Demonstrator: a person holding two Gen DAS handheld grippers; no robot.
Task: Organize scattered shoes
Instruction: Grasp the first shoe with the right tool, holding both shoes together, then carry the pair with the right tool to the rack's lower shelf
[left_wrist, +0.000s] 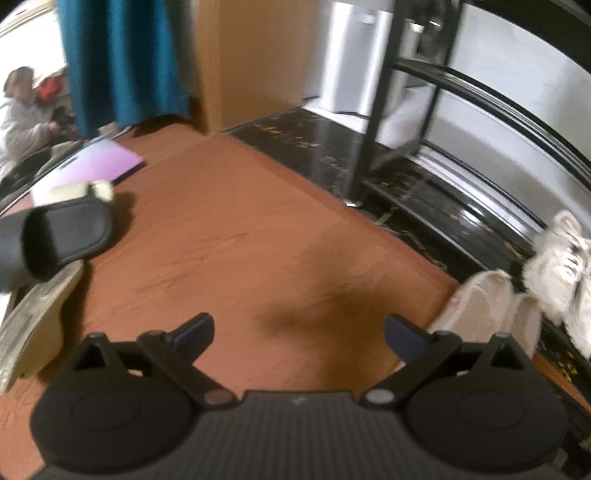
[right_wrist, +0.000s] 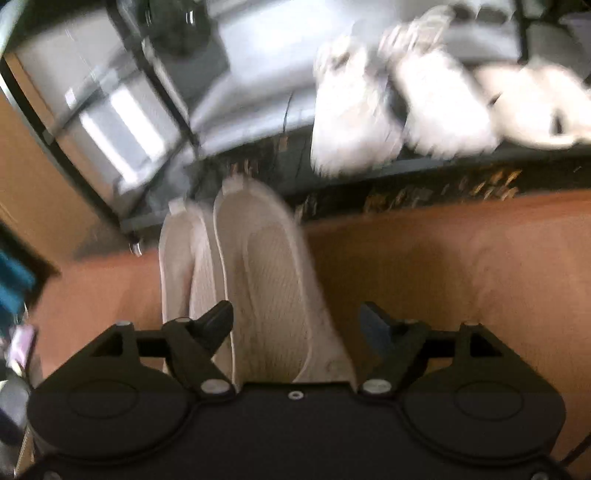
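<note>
Beige slip-ons (right_wrist: 255, 273) paired beside shoe rack (right_wrist: 173, 107); right gripper (right_wrist: 297, 321) open, pads clear. Left gripper (left_wrist: 299, 334) open, empty. Next, likely: black slide sandal (left_wrist: 62, 236).

Soft indoor daylight, both views smeared by motion blur, white sneakers (right_wrist: 354, 107) blown out and streaked, a blurred shadow (left_wrist: 314, 288) cast on the brown floor (left_wrist: 229, 236), straight lines bent at fisheye edges
</note>
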